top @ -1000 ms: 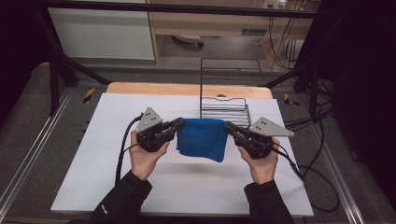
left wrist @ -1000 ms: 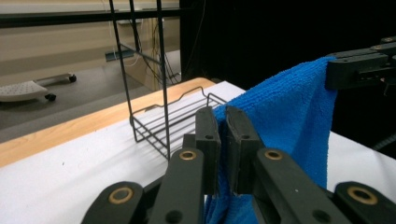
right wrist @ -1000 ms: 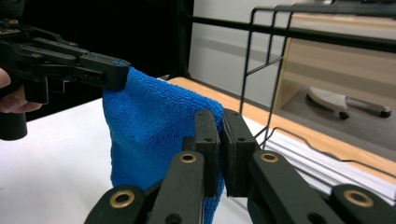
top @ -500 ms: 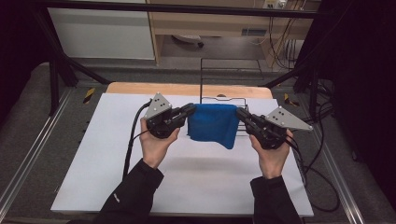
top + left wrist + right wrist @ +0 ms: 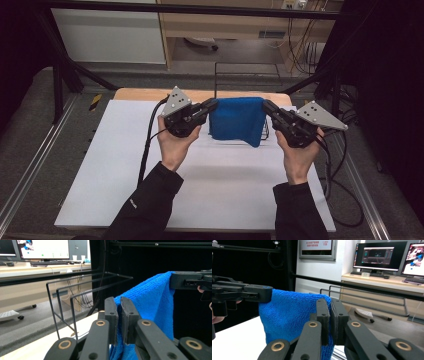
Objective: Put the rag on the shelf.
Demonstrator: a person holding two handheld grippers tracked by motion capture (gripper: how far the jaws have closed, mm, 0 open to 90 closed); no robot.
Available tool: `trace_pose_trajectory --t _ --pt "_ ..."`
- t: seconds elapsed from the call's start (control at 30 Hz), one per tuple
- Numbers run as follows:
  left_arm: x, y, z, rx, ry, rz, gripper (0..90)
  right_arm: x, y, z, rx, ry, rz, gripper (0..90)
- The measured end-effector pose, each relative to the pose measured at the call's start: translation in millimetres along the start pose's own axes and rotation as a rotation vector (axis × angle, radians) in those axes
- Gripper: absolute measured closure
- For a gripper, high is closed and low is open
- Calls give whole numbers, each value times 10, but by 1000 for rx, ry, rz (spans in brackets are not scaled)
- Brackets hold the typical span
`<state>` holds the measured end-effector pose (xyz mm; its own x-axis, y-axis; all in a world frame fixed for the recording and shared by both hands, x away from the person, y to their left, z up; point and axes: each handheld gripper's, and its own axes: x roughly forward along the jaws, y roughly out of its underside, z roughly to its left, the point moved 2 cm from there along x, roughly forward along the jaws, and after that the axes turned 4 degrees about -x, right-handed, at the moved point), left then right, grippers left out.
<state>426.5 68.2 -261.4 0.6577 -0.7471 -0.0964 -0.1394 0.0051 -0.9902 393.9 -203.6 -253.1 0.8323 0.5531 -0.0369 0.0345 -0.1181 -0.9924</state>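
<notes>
A blue terry towel [image 5: 236, 120] hangs stretched in the air between my two grippers, over the white table top. My left gripper [image 5: 213, 105] is shut on its left upper corner; in the left gripper view the towel [image 5: 155, 302] is pinched between the two black jaws of that gripper [image 5: 119, 303]. On the opposite upper corner my right gripper [image 5: 266, 106] is shut, the towel [image 5: 287, 312] drooping to the left of its jaws [image 5: 330, 305]. A black wire rack [image 5: 247, 75] stands just behind the towel, its thin bars [image 5: 75, 297] level with the raised cloth.
The white sheet [image 5: 125, 165] covers a wooden table [image 5: 140, 94]. Black frame posts [image 5: 60, 75] stand at the far left and right. Cables [image 5: 150, 145] trail from both grippers. Desks with monitors [image 5: 377, 257] stand farther back in the room.
Both grippers have risen and moved away from me with the towel held between them, bringing it up toward the wire rack. Their jaws stay shut on the corners.
</notes>
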Motion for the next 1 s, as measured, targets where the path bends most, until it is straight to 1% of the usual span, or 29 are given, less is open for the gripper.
trace_pose_trajectory --t 0.3,0.57,0.63,0.7,0.77,1.0 --pt "98 -150 -16 11 -5 -40 844 23 -138 -108 -17 21 -14 868" --pt "167 -347 -41 41 -19 -75 845 24 -274 -185 -25 36 -28 868" --pt "174 -392 -35 51 -21 -86 845 24 -308 -200 -30 37 -31 868" --pt "182 -431 -28 43 -19 -96 845 23 -336 -208 -34 38 -31 868" --pt "194 -462 -29 52 -22 -103 845 26 -358 -216 -34 41 -32 868" --pt "266 -587 -11 66 -37 -129 846 54 -446 -276 -35 52 -56 868"
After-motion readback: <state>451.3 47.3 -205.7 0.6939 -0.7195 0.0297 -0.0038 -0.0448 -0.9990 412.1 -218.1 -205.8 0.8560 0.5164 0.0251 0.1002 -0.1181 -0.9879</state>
